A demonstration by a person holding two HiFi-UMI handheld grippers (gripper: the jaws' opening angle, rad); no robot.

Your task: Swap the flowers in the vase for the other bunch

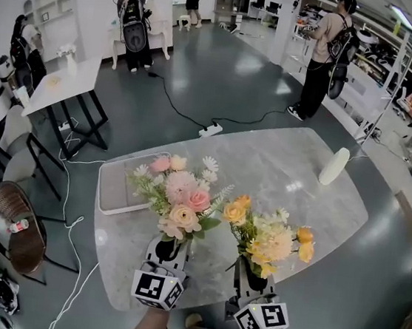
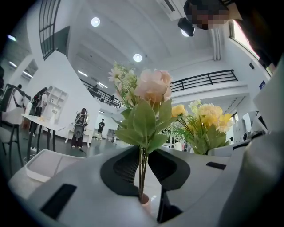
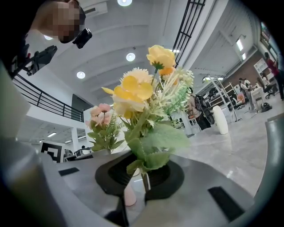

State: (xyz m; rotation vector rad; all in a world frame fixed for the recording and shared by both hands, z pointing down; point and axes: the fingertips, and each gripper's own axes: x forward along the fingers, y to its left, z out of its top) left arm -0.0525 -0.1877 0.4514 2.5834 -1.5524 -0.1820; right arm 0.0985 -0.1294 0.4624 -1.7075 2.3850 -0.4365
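The left gripper (image 1: 168, 248) is clamped on the thin stems of the pink bunch (image 1: 180, 194) and the right gripper (image 1: 252, 271) on those of the yellow bunch (image 1: 268, 238) — both upright over the near edge of the table (image 1: 286, 177), well apart from the white vase (image 1: 334, 166) at the far right. The bunches look light but top-heavy, soft-headed and slim-stemmed — best held low on the gathered stems, below the leaves, firmly enough not to swivel
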